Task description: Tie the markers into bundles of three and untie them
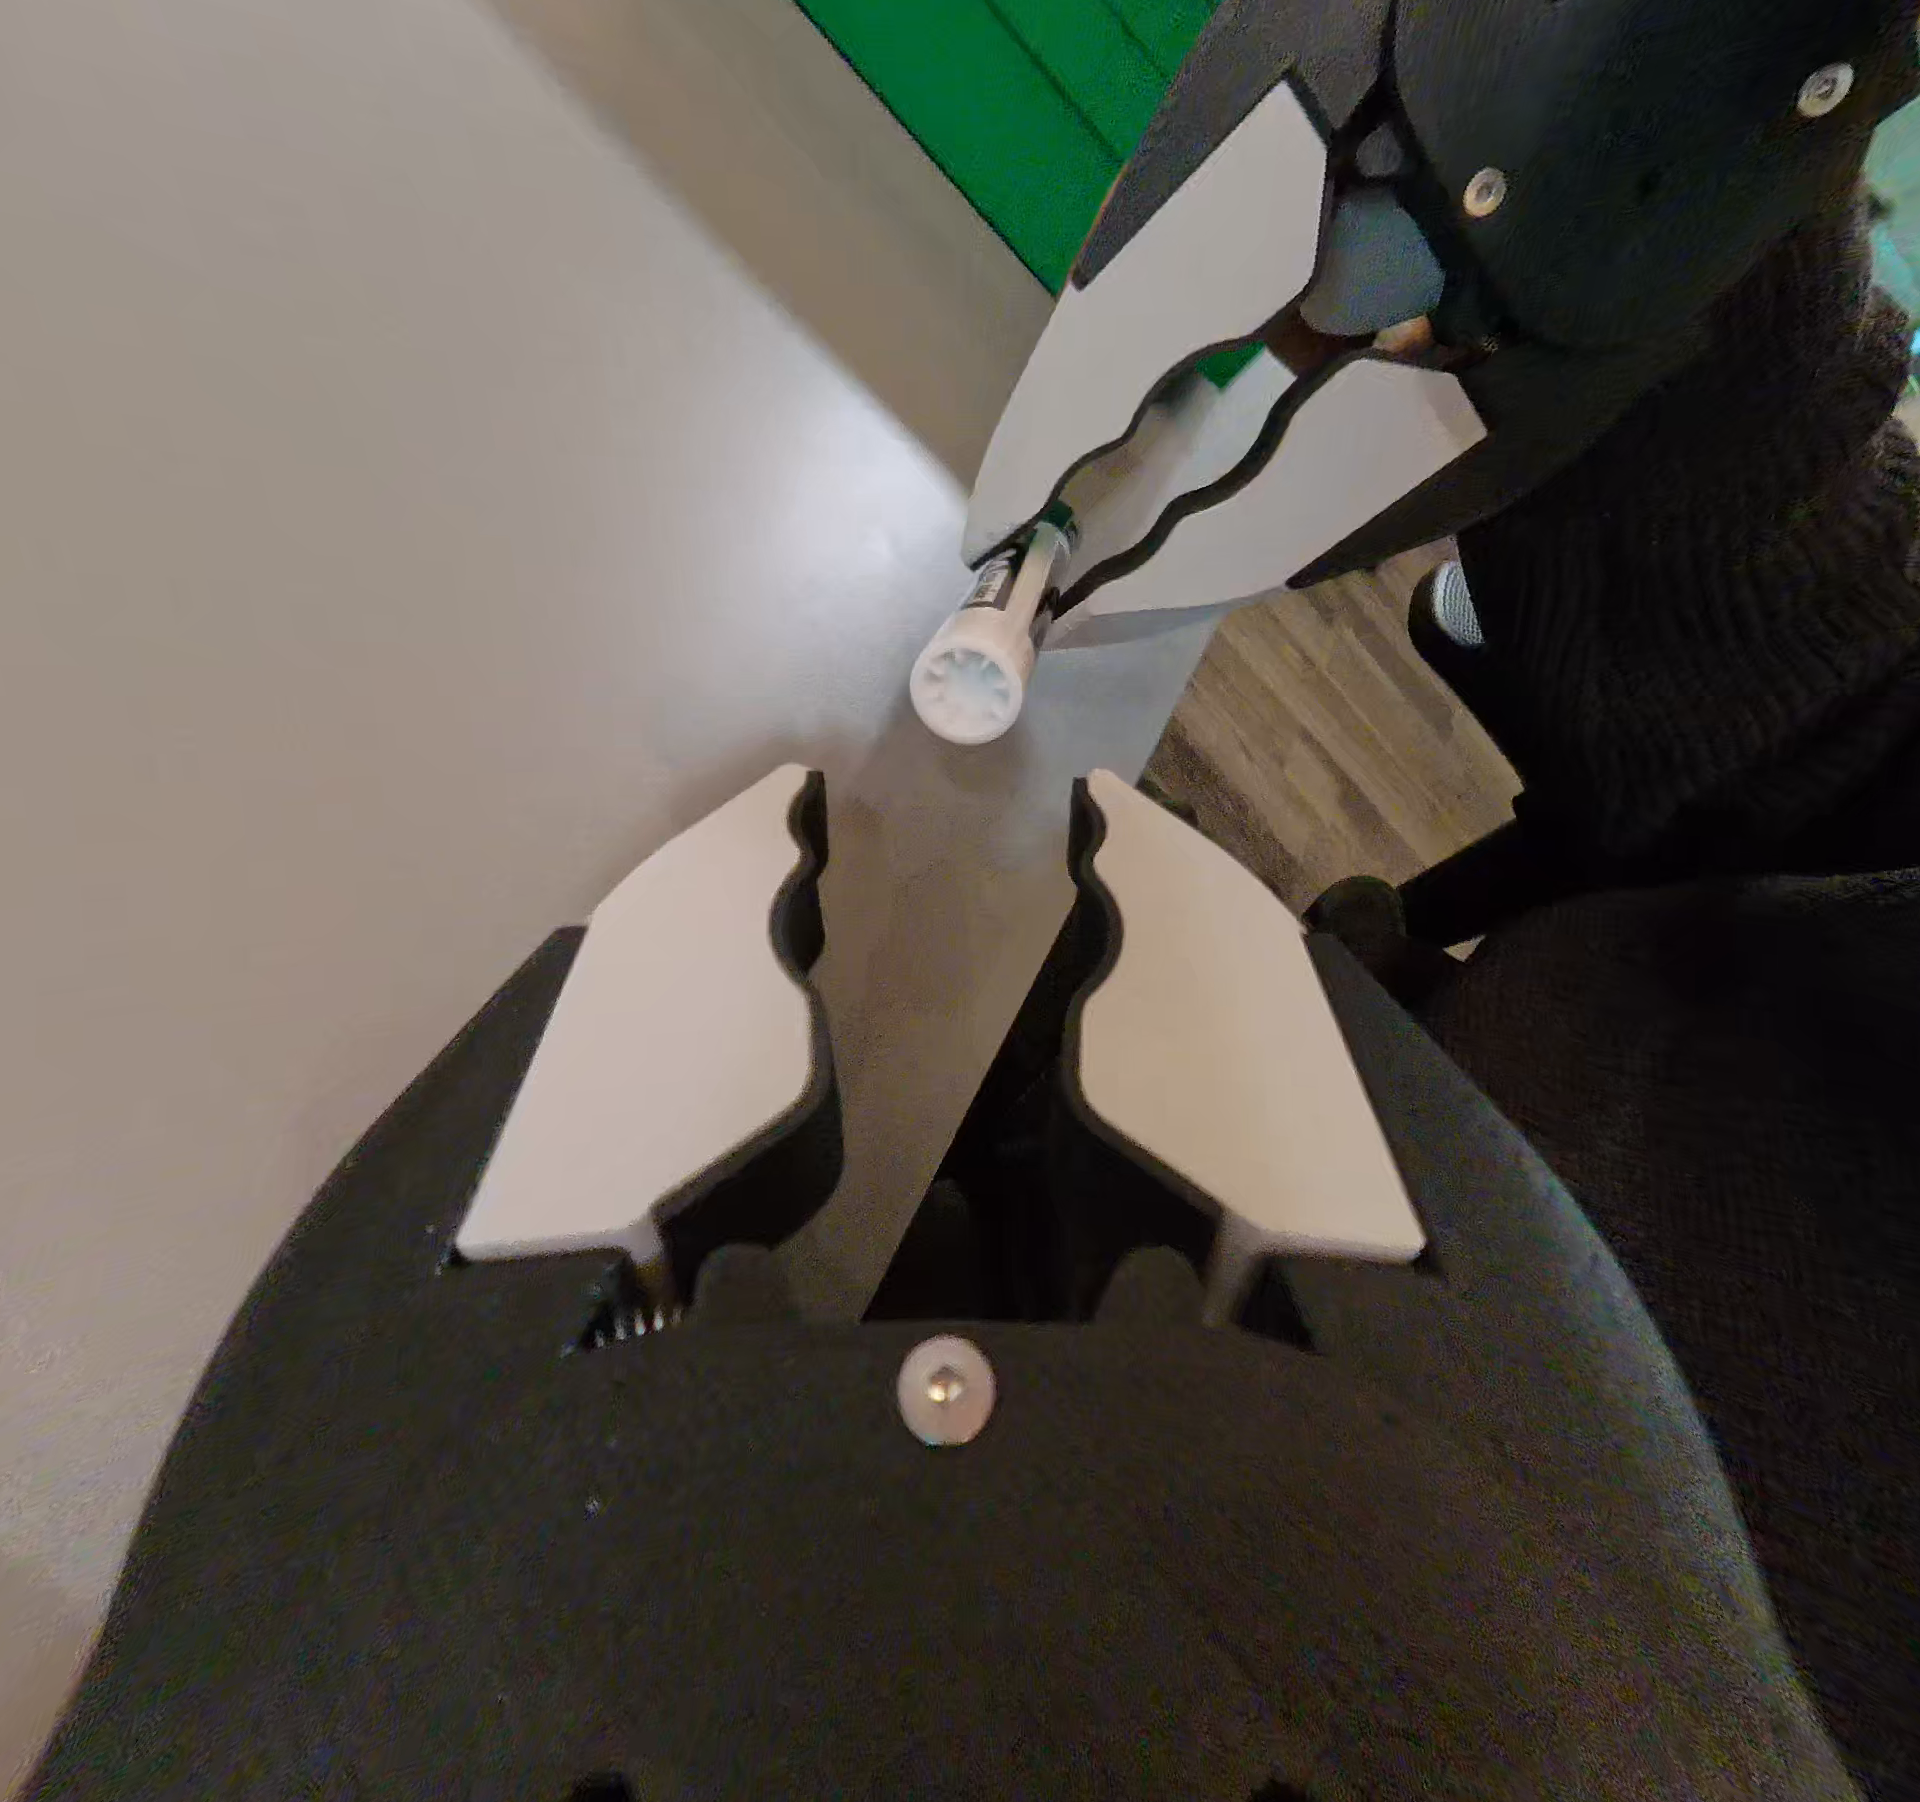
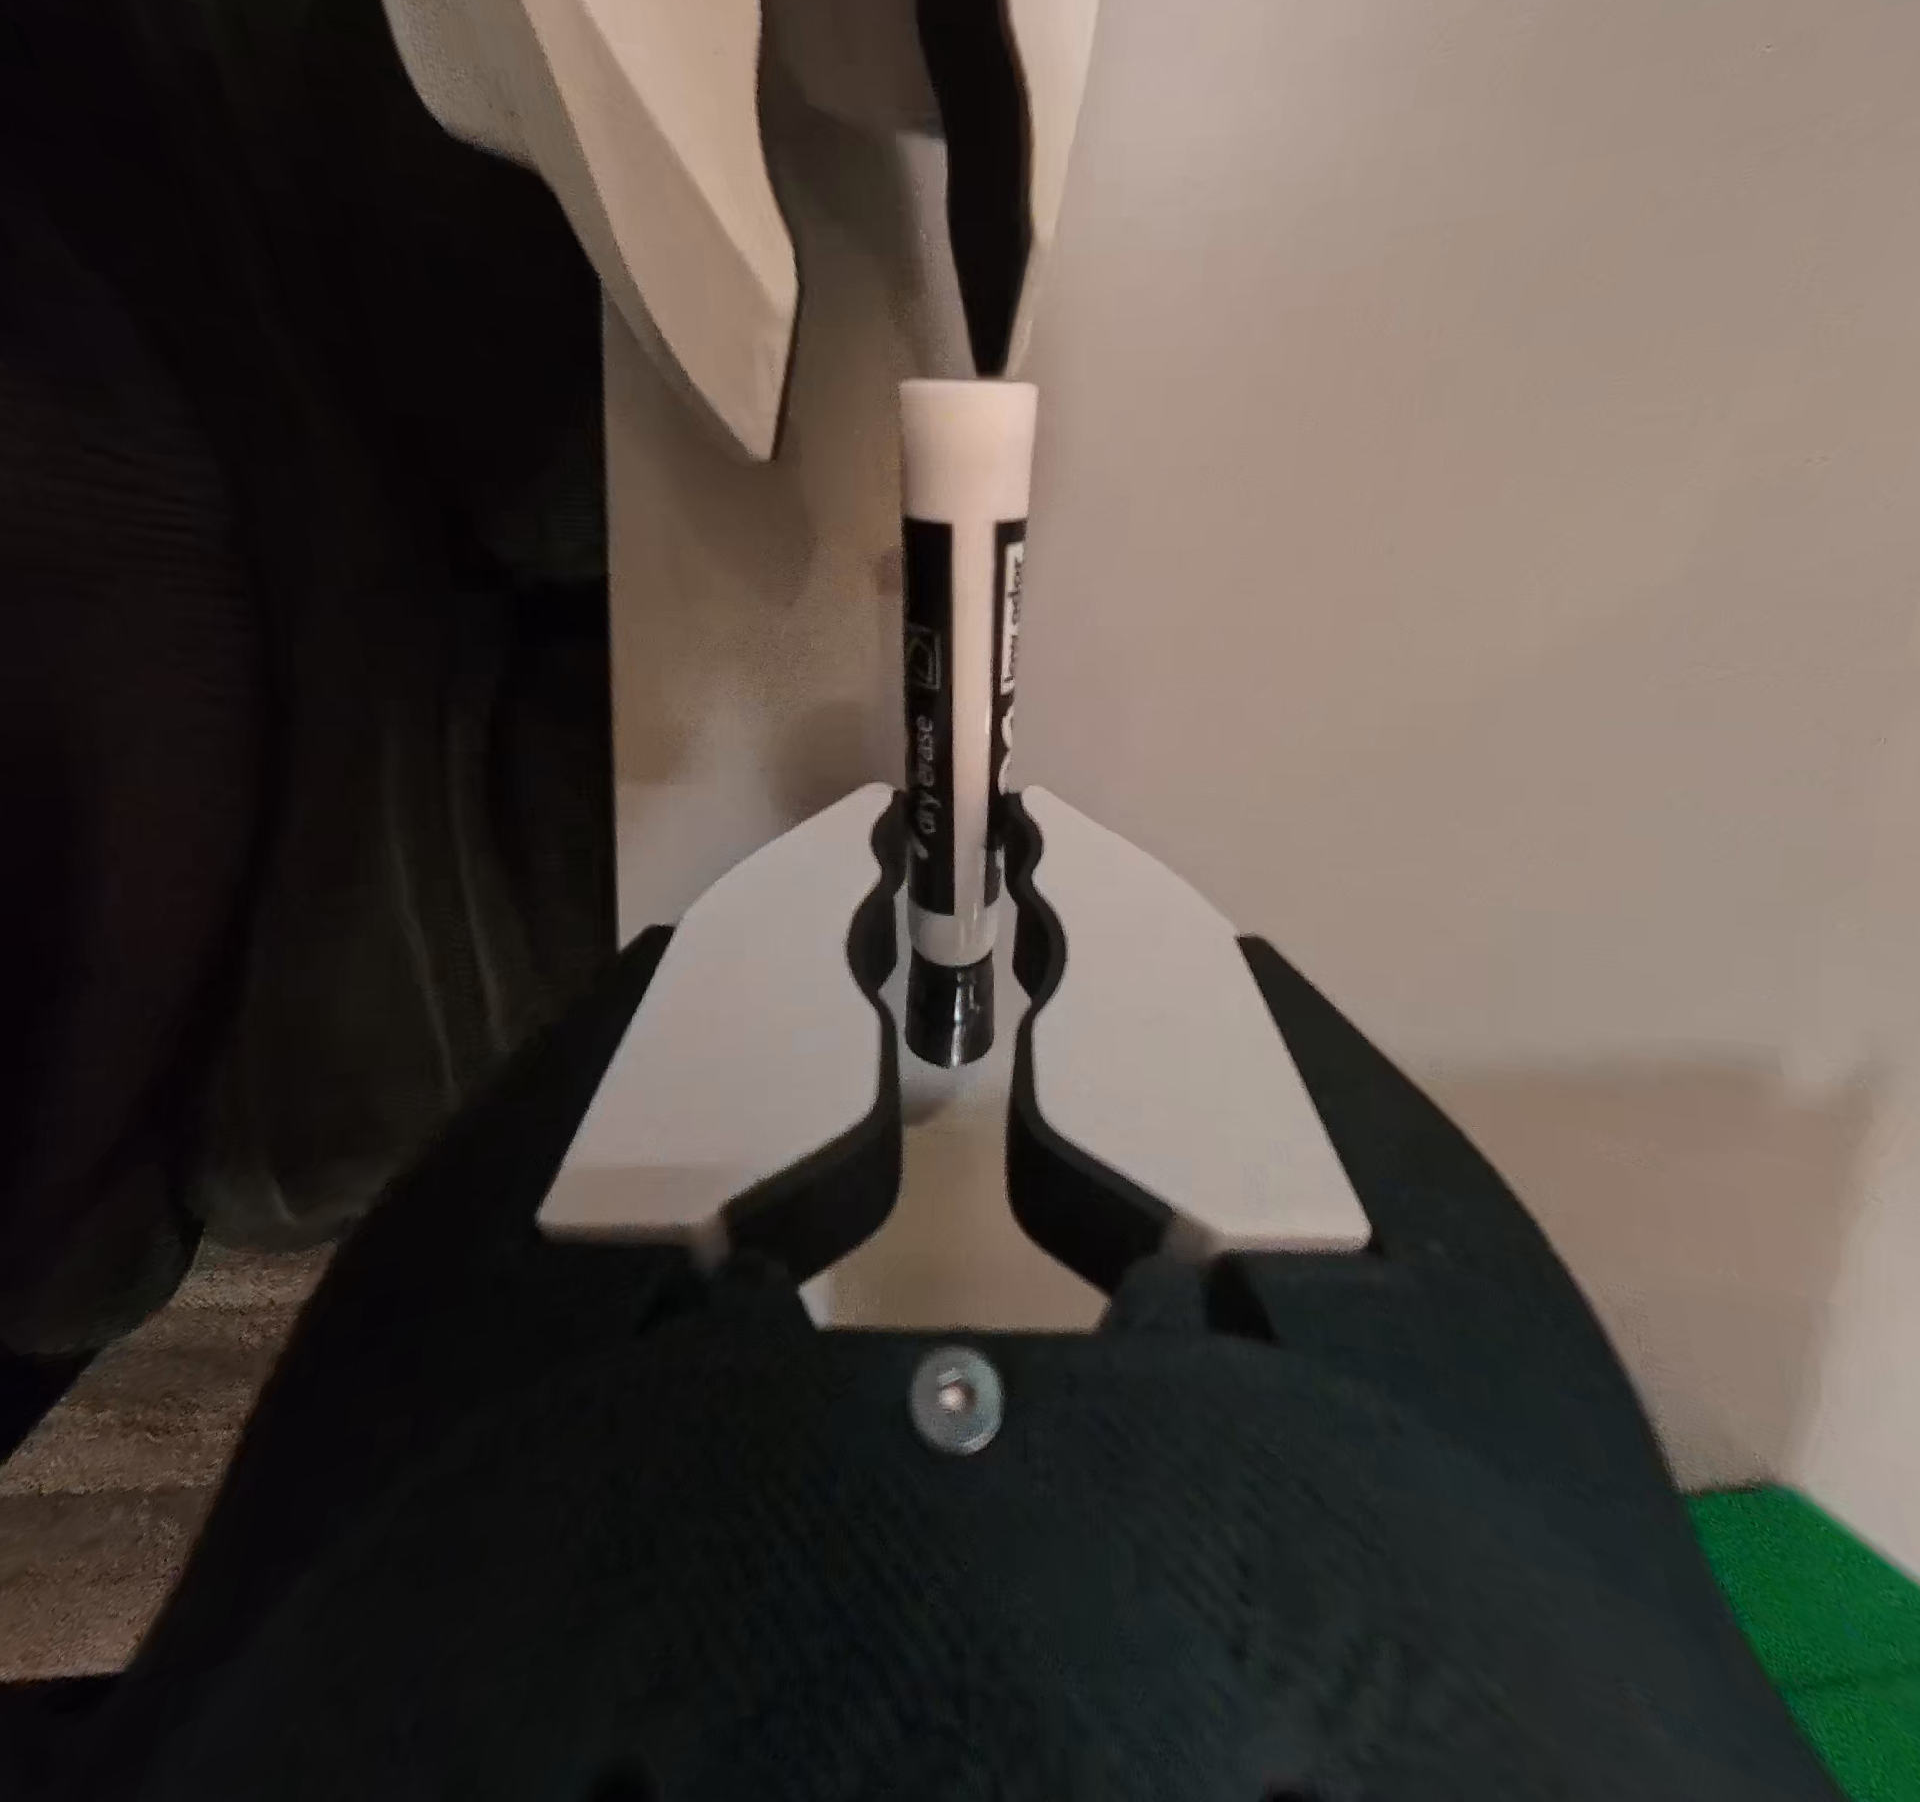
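My right gripper (image 2: 954,802) is shut on a dry-erase marker (image 2: 966,609) with a white barrel and a black label. It grips the barrel near the marker's dark end, which sits between the jaws. The marker's white butt end points away from it. In the left wrist view the same marker (image 1: 977,672) sticks out of the right gripper (image 1: 1029,589) toward my left gripper (image 1: 945,781). The left gripper is open and empty, its fingertips a short way from the white end. In the right wrist view the left gripper (image 2: 883,402) hangs just beyond the marker's end, one finger close to it.
A pale grey tabletop (image 1: 416,402) lies beneath both grippers. A green block (image 1: 987,38) sits at its far side and also shows in the right wrist view (image 2: 1818,1596). A person in dark knit clothing (image 1: 1714,609) and wood-look floor (image 1: 1330,713) lie past the table edge. My right fingertips sit around 6 centimeters from my left ones.
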